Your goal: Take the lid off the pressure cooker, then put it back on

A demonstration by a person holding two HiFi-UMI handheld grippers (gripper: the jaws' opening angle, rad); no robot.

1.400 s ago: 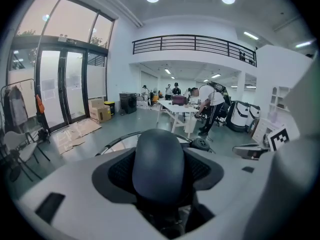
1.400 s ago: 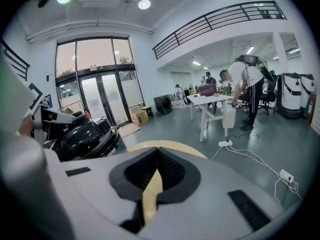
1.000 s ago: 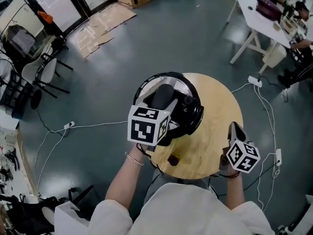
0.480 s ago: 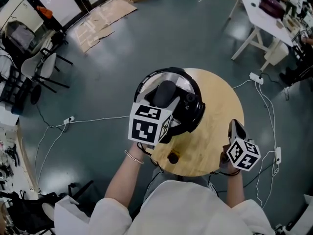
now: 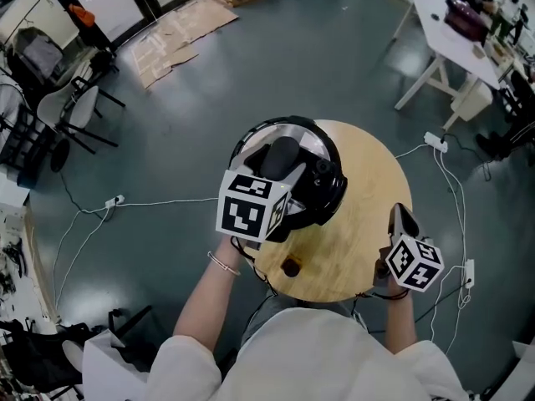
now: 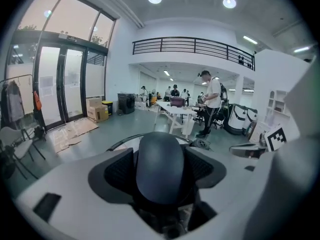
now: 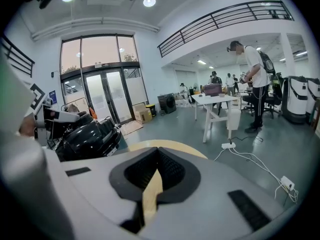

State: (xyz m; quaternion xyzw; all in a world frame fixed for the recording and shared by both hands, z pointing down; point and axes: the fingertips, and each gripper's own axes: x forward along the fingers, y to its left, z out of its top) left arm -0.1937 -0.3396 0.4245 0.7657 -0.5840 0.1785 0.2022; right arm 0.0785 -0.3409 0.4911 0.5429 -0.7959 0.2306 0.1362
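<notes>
1. Your left hand-held gripper (image 6: 160,180) is released. Its jaws have just been opening, and the lid's handle (image 6: 161,151) sits between the pads with no firm squeeze on it. If you lift like this, the handle may slip out, so clench on it before any pull.
2. That handle looks smooth and rounded. A hold placed off its middle may let the lid (image 5: 301,144) swing or tilt as it comes up.
3. The lid lies on the cooker (image 7: 87,139), which stands on the left part of the round desk (image 5: 368,215), right at the rim. I cannot tell whether the lid is locked. If it is, a straight pull may drag or tip the whole cooker over that rim. If it only rests crooked, leaving it so leaves it unseated.
4. A small dark thing (image 5: 291,267) lies on the desk just beside the cooker, on your side. A sweeping wrist or a lid set down there could knock it off.
5. Your right hand-held gripper (image 7: 156,176) is clenched on nothing and hangs at the desk's right rim, well apart from the cooker. Nothing braces the pot, so a twist on the lid may spin the cooker instead.
</notes>
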